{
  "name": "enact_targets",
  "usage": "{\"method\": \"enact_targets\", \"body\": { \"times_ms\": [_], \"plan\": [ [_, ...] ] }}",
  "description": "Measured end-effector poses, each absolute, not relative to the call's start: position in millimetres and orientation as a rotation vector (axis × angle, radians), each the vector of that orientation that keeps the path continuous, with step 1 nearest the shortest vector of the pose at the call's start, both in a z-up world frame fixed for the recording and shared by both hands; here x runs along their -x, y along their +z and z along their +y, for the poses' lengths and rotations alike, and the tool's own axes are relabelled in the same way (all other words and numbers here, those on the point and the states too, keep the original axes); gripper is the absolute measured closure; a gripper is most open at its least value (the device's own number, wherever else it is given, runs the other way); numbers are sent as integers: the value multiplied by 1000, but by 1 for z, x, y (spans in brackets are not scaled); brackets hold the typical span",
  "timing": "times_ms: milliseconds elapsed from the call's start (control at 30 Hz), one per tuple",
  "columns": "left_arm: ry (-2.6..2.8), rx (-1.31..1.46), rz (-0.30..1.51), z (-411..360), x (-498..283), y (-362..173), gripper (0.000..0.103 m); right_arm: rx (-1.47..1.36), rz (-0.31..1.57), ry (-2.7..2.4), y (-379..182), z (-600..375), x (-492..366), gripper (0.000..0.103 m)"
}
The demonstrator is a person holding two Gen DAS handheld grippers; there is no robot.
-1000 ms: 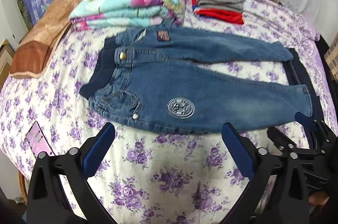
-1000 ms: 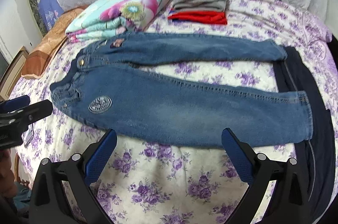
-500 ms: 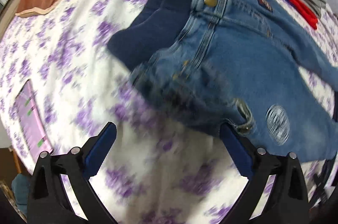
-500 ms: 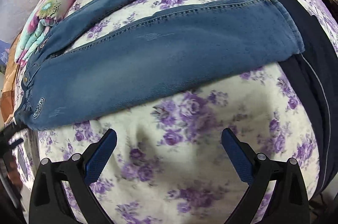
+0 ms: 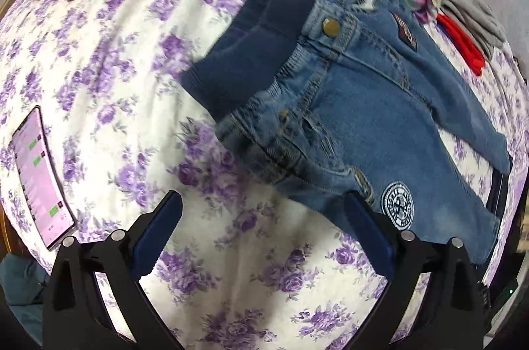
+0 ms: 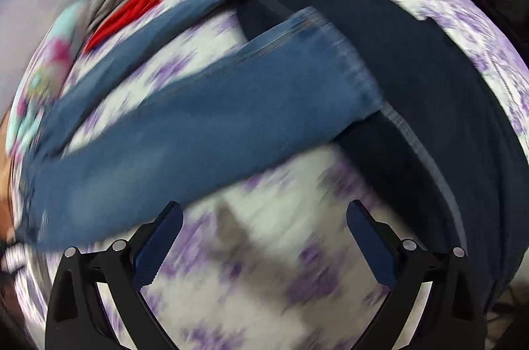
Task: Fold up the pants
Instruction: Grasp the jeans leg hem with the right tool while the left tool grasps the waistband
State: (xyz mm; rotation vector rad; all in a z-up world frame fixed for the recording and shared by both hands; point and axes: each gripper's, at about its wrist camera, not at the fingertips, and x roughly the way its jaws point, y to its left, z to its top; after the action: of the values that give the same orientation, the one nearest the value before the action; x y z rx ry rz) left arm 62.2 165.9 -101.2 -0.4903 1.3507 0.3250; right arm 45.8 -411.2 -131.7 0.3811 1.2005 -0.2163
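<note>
Denim pants (image 5: 357, 105) spread flat on bed (image 5: 109, 59), frame centre-right, legs apart, no fold made. Left hand-held gripper (image 5: 261, 227) and right hand-held gripper (image 6: 264, 231) both gape empty near edges. All folding remains.

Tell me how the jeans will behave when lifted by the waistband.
The jeans look soft, so they will likely droop and the legs trail. The ribbed waistband seems stretchy and may give. Small in size, probably light for the open left gripper.
</note>
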Motion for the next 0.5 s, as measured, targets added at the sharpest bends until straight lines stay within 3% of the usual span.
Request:
{"method": "enact_targets", "body": {
  "times_ms": [200,267,300,333,367,400,500],
  "plan": [
    [357,485,1322,168,-56,-89,7,-531,1224,-281,-163,-452,-83,4],
    [376,493,1315,169,-55,-91,7,-522,1224,-293,-167,-451,-91,8],
    [377,499,1308,169,-53,-89,7,-504,1203,-302,-164,-451,-97,21],
    [382,502,1303,169,-52,-88,7,-480,1194,-317,-161,-451,-101,42],
    [389,502,1295,172,-47,-87,7,-473,1192,-325,-159,-450,-105,58],
    [392,505,1281,173,-45,-83,7,-504,1178,-271,-157,-453,-110,86],
    [387,515,1271,178,-40,-80,7,-491,1173,-198,-143,-457,-109,87]
  ]
}}
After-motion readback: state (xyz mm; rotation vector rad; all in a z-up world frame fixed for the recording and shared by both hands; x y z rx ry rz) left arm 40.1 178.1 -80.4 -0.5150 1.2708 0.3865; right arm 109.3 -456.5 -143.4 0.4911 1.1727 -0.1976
